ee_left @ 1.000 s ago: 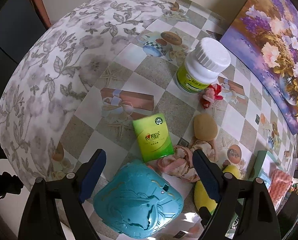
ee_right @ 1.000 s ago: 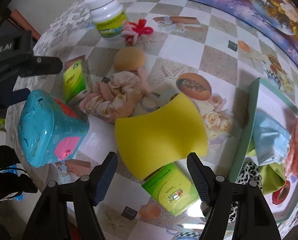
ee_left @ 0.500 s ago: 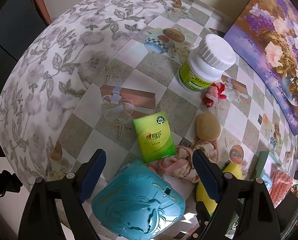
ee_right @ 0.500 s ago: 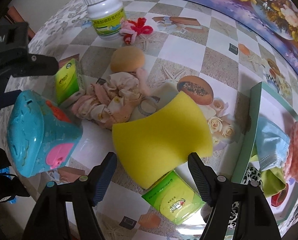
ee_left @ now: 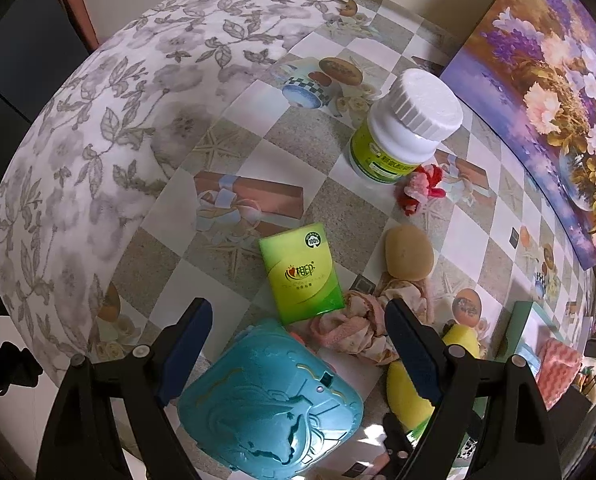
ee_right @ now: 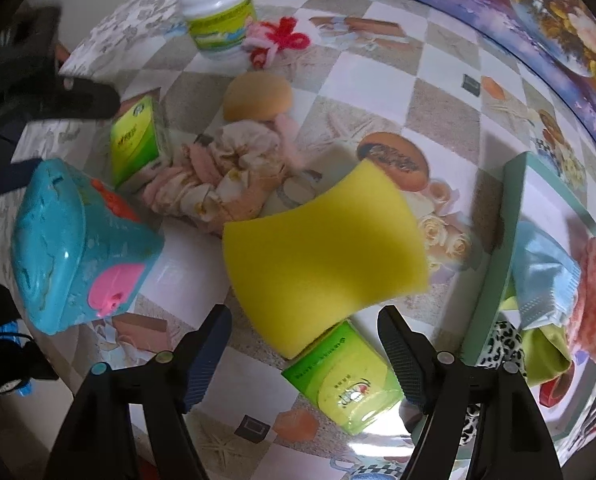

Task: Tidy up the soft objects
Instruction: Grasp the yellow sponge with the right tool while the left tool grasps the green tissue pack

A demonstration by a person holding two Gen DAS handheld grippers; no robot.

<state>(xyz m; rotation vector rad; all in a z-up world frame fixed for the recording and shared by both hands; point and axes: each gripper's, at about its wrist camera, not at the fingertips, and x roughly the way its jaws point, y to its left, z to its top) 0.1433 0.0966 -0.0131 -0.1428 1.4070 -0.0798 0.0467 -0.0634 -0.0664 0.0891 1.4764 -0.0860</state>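
Hovering wide open and empty, the right hand-held gripper (ee_right: 303,356) sits above the sponge (ee_right: 321,256). Drop lower and centre it before squeezing. Left hand-held gripper (ee_left: 298,344) idles open, empty

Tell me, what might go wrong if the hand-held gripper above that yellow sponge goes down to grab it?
The yellow sponge partly lies on a green tissue pack, so the right hand-held gripper, now open, might pinch both. The sponge is wide and soft; it may buckle or slip out. The pink cloth touches its far edge and could get dragged along.
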